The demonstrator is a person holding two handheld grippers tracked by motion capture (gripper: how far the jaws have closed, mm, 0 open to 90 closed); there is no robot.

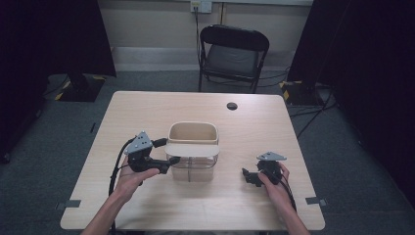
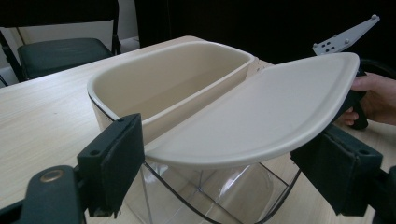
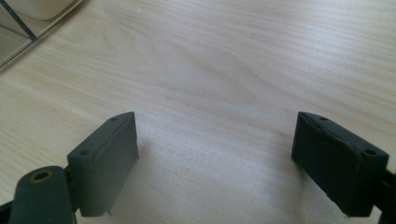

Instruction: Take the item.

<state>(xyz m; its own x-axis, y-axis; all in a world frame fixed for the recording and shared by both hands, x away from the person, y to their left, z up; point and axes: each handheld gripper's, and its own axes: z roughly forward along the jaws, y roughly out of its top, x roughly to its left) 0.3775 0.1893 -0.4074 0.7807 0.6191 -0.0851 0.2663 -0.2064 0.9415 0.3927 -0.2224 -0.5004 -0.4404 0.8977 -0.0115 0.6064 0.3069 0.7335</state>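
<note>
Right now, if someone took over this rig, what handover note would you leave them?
Left gripper: open, jaws either side of the cream lid, not visibly pressing on it.
Right gripper: open, empty, low over the bare table to the right of the container.
Container: mid-table, clear base with a cream insert; the lid covers the near half, the far half is uncovered.
Done: left gripper is at the lid.
Left: grip and move the lid; whether it opens or closes I cannot tell.

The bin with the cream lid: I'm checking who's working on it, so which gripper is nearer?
Left. The left gripper is at the bin's left side, jaws around the lid's edge; the right gripper sits apart to its right, over bare table.
</note>
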